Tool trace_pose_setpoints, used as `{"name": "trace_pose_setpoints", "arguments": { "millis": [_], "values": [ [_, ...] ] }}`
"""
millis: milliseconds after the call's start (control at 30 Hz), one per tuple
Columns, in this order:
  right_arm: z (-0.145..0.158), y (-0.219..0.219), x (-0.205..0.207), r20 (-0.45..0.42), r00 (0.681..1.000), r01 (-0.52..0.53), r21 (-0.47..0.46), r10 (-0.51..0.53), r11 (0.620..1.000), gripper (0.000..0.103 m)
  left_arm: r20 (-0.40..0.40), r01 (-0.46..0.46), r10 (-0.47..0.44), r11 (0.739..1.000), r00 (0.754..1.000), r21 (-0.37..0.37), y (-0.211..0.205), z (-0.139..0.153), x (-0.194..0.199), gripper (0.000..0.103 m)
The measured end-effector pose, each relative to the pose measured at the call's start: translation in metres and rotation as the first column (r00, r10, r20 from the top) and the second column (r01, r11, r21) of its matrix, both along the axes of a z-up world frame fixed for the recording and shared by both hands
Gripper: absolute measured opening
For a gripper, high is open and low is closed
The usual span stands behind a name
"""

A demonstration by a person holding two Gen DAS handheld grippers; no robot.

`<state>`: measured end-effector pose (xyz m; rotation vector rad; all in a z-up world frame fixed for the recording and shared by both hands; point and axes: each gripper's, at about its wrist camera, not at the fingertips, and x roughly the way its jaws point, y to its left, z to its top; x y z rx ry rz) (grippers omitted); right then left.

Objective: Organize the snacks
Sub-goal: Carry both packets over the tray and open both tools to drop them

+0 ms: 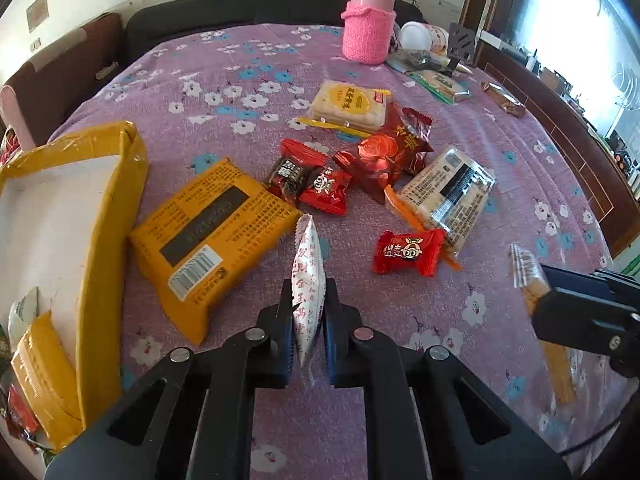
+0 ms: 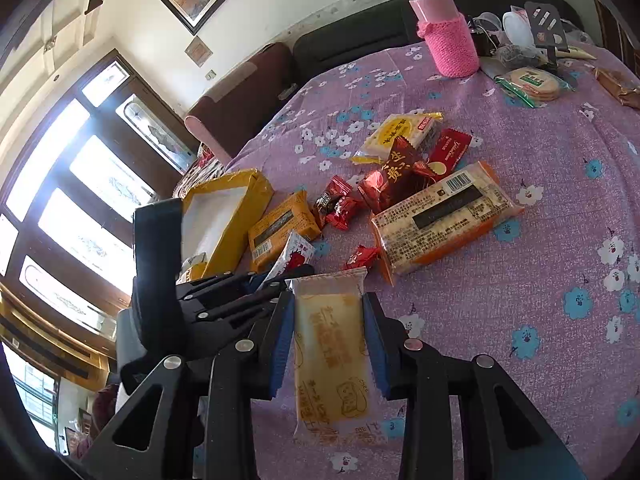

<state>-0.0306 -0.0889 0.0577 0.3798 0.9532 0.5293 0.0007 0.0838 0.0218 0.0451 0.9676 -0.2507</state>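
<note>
Left gripper [image 1: 307, 312] clamped tight on a thin white snack packet [image 1: 307, 276] with red Chinese writing down its side, too small to read well. Just ahead and to its left, a big yellow cracker pack [image 1: 208, 240] lying face down, with a barcode and tiny print. Further left, a yellow box [image 1: 116, 200] with a white inside, open on top. Ahead, small red candies [image 1: 408, 254] with a cartoon face, and a red pouch with a rose [image 1: 378, 164]. Far ahead, a pink bottle in a knitted sleeve [image 1: 368, 28].

Right gripper [image 2: 328, 320] squeezing a pale yellow cake bar [image 2: 332, 352] in a clear wrapper, orange print on it blurred. Just ahead, a long cracker pack [image 2: 444, 216] with a barcode, back side up. All on a purple flowered cloth [image 2: 520, 300].
</note>
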Motion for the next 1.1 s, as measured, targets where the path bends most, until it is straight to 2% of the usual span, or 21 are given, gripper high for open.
{"name": "trace_pose_setpoints", "arguments": {
  "millis": [100,233,333,467,600,700,800,933,1100],
  "values": [
    [-0.001,0.002,-0.002,0.000,1.000,0.001,0.000,-0.001,1.000,0.035,0.012,-0.007,0.008,0.999,1.000,-0.035,0.007,0.008,-0.006,0.009],
    [0.002,0.009,-0.004,0.002,1.000,-0.008,-0.010,0.008,1.000,0.035,0.028,-0.017,0.022,0.987,0.999,-0.162,0.037,0.028,-0.025,0.009],
    [0.009,0.024,-0.007,0.016,0.999,-0.029,-0.025,0.030,0.999,0.035,0.064,-0.034,0.049,0.976,0.997,-0.216,0.064,0.048,-0.040,0.010],
    [0.023,0.057,-0.005,0.043,0.996,-0.077,-0.041,0.078,0.996,0.034,0.111,-0.086,0.113,0.970,0.987,-0.227,0.109,0.069,-0.051,0.010],
    [0.044,0.107,0.002,0.086,0.985,-0.144,-0.058,0.149,0.988,0.034,0.129,-0.174,0.202,0.964,0.971,-0.200,0.160,0.078,-0.047,0.010],
    [0.056,0.147,0.009,0.105,0.973,-0.199,-0.064,0.205,0.978,0.034,0.113,-0.232,0.258,0.952,0.960,-0.200,0.197,0.074,-0.038,0.010],
    [0.059,0.195,0.022,0.086,0.958,-0.266,-0.071,0.272,0.961,0.034,0.071,-0.281,0.305,0.929,0.950,-0.241,0.227,0.062,-0.026,0.010],
    [0.040,0.252,0.043,0.021,0.949,-0.311,-0.117,0.315,0.943,0.034,0.003,-0.316,0.334,0.896,0.943,-0.312,0.251,0.041,-0.014,0.010],
    [0.009,0.288,0.072,-0.033,0.955,-0.297,-0.181,0.296,0.938,0.034,-0.036,-0.319,0.328,0.880,0.944,-0.351,0.261,0.029,-0.011,0.010]
  ]
}}
